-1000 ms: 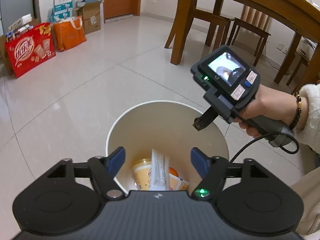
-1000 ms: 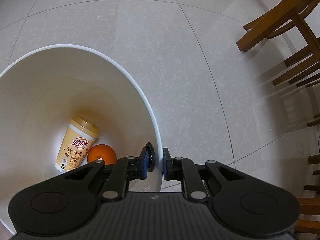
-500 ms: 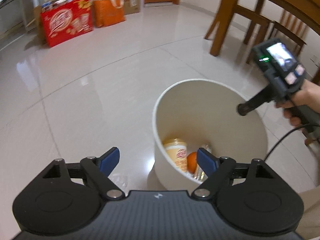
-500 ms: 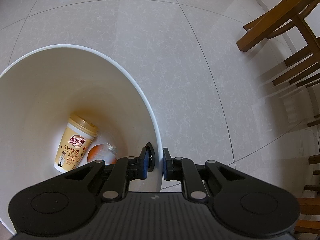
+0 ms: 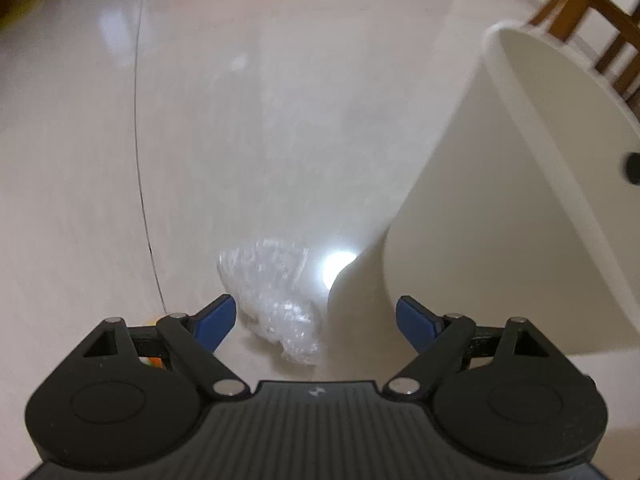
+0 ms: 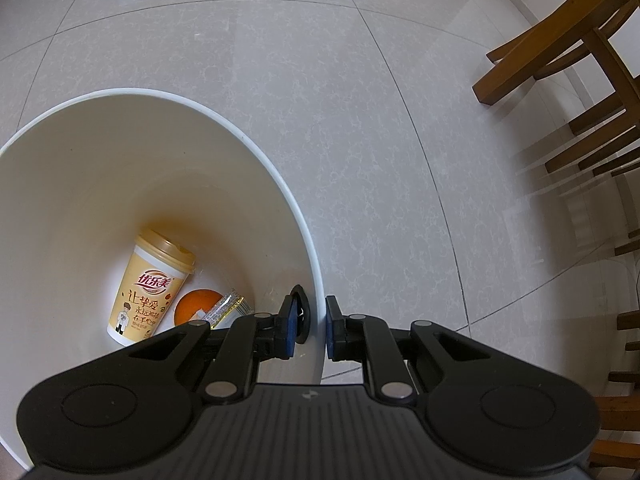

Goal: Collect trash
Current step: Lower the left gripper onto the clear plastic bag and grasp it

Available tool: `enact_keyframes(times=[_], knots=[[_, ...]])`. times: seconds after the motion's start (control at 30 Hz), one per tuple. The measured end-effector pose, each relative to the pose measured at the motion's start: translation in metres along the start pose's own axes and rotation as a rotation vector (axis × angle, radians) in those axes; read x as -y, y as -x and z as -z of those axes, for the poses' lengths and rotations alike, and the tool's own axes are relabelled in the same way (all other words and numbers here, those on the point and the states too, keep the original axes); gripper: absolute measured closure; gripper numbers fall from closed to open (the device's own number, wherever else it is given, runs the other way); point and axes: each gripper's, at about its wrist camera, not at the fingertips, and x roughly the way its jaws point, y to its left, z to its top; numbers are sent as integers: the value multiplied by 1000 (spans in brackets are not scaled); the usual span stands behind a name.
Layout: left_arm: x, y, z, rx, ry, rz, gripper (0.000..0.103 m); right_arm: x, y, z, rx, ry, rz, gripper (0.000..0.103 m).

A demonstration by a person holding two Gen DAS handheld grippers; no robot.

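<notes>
A crumpled clear plastic wrapper (image 5: pixel 276 292) lies on the pale floor tiles beside the white bin (image 5: pixel 520 208). My left gripper (image 5: pixel 316 318) hangs open just above the wrapper, which sits nearer the left finger; the pads do not touch it. My right gripper (image 6: pixel 310 326) is shut on the white bin's rim (image 6: pixel 316 280), one finger inside the wall and one outside. Inside the bin lie a yellow milk-tea cup (image 6: pixel 150 284), an orange (image 6: pixel 196 306) and a small packet (image 6: pixel 228 308).
Wooden chair and table legs (image 6: pixel 560 76) stand to the right of the bin; a chair (image 5: pixel 600 20) also shows behind it. Something orange (image 5: pixel 154 360) peeks from under the left gripper's left finger. Open tiled floor (image 5: pixel 240 120) stretches ahead and left.
My left gripper has dropped from above the bin to the floor at its left, jaws spreading wider, now over the plastic wrapper. A packet fell into the bin. The right gripper kept still.
</notes>
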Motion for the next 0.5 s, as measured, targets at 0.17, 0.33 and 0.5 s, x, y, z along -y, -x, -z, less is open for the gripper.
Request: enact_keyframes(times=[0.17,0.33,0.5], knots=[[-12,-52,-1,-61,49,-47,16,0,0,2,2,2,0,86],[-14,-90,-6,-97,65,-83,16,0,0,2,2,3,0,86],[-14,-116,-3,-120,76,-132,16,2,2,5,1,2,-1,86]])
